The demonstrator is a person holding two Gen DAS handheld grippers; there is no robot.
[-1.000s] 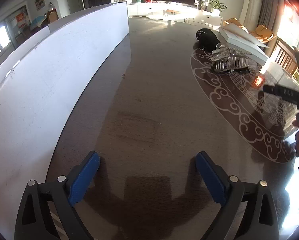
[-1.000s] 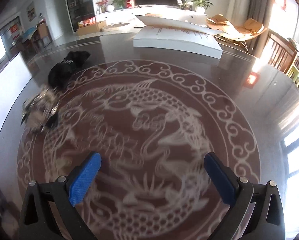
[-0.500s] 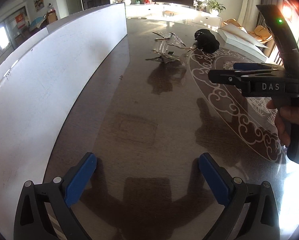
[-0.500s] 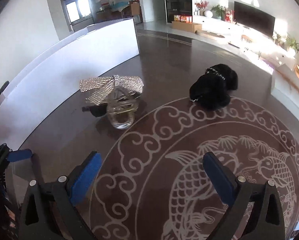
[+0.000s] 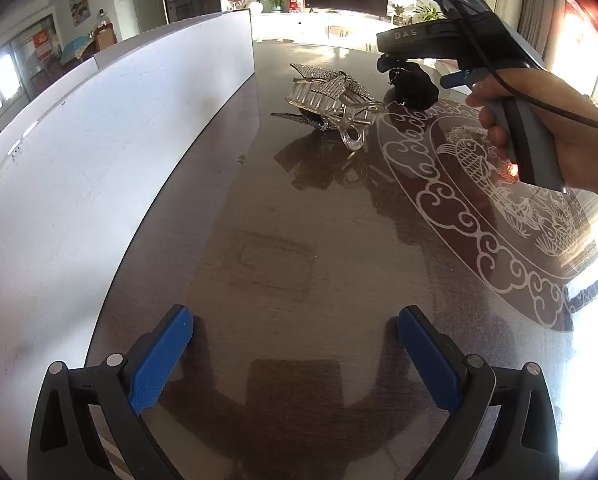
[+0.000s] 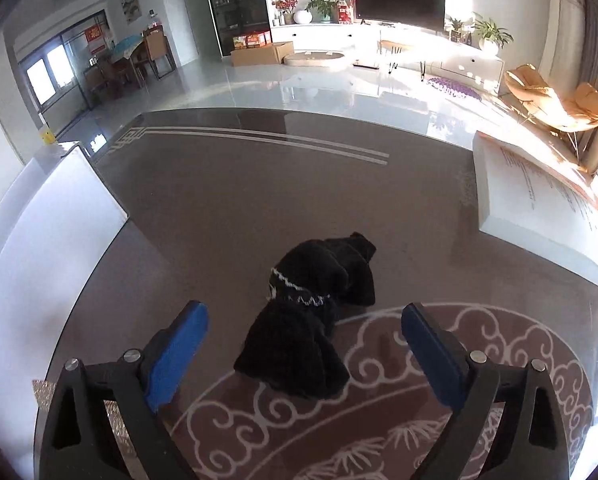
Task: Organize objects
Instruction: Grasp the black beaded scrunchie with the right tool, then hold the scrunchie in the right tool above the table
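A black fabric hair bow (image 6: pixel 315 316) with a thin white trim lies on the dark glass table, between the spread blue pads of my right gripper (image 6: pixel 305 354), which is open just above it. In the left wrist view the bow (image 5: pixel 413 86) sits far off under the right gripper (image 5: pixel 419 74). A pile of hair clips (image 5: pixel 331 102), one sparkly silver and one clear, lies left of the bow. My left gripper (image 5: pixel 295 358) is open and empty, low over bare table near its front.
A long white board (image 5: pixel 111 160) stands along the table's left side. A white flat box (image 6: pixel 539 216) lies at the table's right. A round white dragon pattern (image 5: pixel 491 184) marks the table. The table's far edge (image 6: pixel 283 114) drops to a living room floor.
The right gripper swung across from the table's right side to the black bow, passing the hair clips. The left gripper stayed nearly still and open.
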